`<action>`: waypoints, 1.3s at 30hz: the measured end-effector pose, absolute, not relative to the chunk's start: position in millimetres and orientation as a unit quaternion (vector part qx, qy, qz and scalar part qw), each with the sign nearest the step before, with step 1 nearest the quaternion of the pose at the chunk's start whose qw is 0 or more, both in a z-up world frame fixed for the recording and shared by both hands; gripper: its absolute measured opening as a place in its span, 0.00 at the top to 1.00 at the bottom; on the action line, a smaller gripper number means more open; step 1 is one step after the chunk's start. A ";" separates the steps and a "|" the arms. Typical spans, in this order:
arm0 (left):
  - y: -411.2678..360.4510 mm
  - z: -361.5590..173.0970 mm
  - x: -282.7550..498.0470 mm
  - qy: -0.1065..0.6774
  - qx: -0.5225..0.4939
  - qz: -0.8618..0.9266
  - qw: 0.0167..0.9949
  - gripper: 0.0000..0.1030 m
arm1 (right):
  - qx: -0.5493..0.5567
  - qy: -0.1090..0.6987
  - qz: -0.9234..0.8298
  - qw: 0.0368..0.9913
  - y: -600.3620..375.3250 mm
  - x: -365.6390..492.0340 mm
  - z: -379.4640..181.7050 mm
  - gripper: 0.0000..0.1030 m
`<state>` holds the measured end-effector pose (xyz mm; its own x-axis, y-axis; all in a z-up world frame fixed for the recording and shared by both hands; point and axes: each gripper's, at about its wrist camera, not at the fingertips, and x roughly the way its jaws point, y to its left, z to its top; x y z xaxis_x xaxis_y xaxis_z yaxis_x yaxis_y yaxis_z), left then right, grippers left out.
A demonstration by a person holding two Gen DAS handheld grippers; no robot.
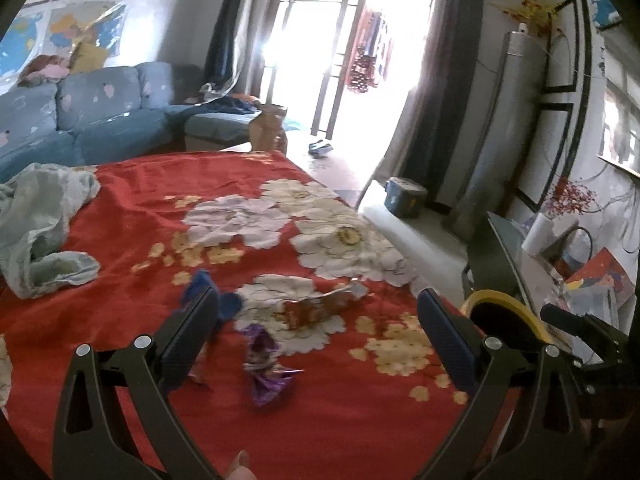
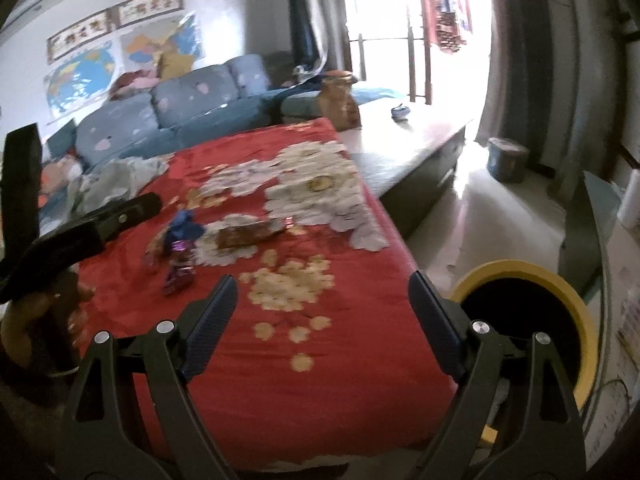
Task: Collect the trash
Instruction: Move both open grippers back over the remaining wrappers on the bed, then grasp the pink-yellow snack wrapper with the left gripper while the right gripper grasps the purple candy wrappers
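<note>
Three pieces of trash lie on a red flowered cloth [image 1: 132, 208]: a crumpled purple wrapper [image 1: 266, 372] [image 2: 180, 268], a blue scrap [image 1: 204, 286] [image 2: 185, 229], and a brown-gold wrapper [image 1: 320, 308] [image 2: 246, 235]. My left gripper [image 1: 318, 320] is open, hovering above the cloth with the purple wrapper lying between and below its fingers, untouched. My right gripper [image 2: 322, 312] is open and empty over the cloth's near right part, well short of the wrappers. A yellow-rimmed bin [image 2: 532, 320] [image 1: 504, 312] stands off the cloth's right edge. The left gripper's body [image 2: 80, 224] shows at the left.
A pale green cloth [image 1: 40, 220] lies bunched at the cloth's left side. A blue sofa [image 1: 100, 120] stands behind, a brown paper bag [image 1: 268, 128] at the far end. A low dark table [image 2: 416, 148] and a small blue bucket [image 2: 506, 160] stand to the right near the bright balcony door.
</note>
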<state>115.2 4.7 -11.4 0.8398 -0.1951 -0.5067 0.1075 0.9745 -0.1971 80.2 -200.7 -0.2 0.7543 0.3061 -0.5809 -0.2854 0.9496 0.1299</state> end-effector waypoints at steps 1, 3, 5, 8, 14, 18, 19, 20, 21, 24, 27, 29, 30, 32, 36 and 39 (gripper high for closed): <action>9.5 -12.5 115.5 0.273 -0.083 -0.074 0.955 0.07 | 0.015 0.316 0.165 0.934 -195.2 81.1 -1.2 0.24; 19.6 -14.2 115.9 0.276 -0.089 -0.063 0.955 0.07 | 0.013 0.321 0.178 0.930 -184.0 83.6 -4.3 0.24; 30.3 -16.1 115.6 0.277 -0.094 -0.052 0.955 0.07 | 0.012 0.326 0.191 0.926 -173.5 85.3 -6.7 0.24; 46.6 -19.5 115.9 0.280 -0.101 -0.036 0.954 0.07 | 0.007 0.335 0.213 0.918 -155.2 89.7 -11.9 0.24; 80.4 -33.9 118.9 0.296 -0.118 -0.009 0.948 0.07 | -0.003 0.349 0.244 0.905 -122.5 100.4 -20.9 0.24; 97.6 -44.6 119.3 0.308 -0.133 0.000 0.942 0.07 | -0.012 0.355 0.264 0.897 -97.4 107.6 -27.2 0.24; 102.5 -48.4 119.5 0.313 -0.137 0.000 0.940 0.08 | -0.013 0.357 0.267 0.895 -92.5 109.7 -28.6 0.24; 105.3 -50.9 119.8 0.316 -0.139 -0.001 0.938 0.08 | -0.013 0.359 0.269 0.894 -89.3 111.7 -29.9 0.24; 107.6 -53.4 120.2 0.320 -0.142 -0.002 0.937 0.08 | -0.011 0.363 0.276 0.890 -84.1 114.8 -32.1 0.24; 112.9 -60.7 123.7 0.333 -0.156 -0.017 0.930 0.16 | -0.026 0.371 0.289 0.882 -67.9 120.9 -39.8 0.24; 118.5 -69.4 128.2 0.347 -0.179 -0.030 0.920 0.25 | -0.035 0.380 0.294 0.876 -55.9 126.5 -49.0 0.24; 120.2 -73.5 129.9 0.352 -0.190 -0.040 0.915 0.31 | -0.036 0.385 0.295 0.874 -51.2 129.8 -54.6 0.24; 120.6 -74.6 131.0 0.354 -0.193 -0.045 0.914 0.34 | -0.038 0.388 0.297 0.872 -48.6 131.7 -57.4 0.24; 120.2 -77.1 133.8 0.358 -0.200 -0.058 0.910 0.39 | -0.042 0.389 0.298 0.871 -44.7 134.5 -61.0 0.24; 117.3 -80.9 140.0 0.366 -0.217 -0.082 0.901 0.50 | -0.045 0.402 0.299 0.864 -36.8 143.5 -69.7 0.32; 113.0 -83.8 142.7 0.371 -0.220 -0.093 0.898 0.57 | -0.047 0.413 0.305 0.857 -32.1 147.3 -76.5 0.49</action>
<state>142.7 113.0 -83.8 0.7081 -0.3302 -0.6242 0.0043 0.8859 -0.4639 147.3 -32.1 -76.5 0.4725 0.4841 -0.7365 -0.5625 0.8089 0.1708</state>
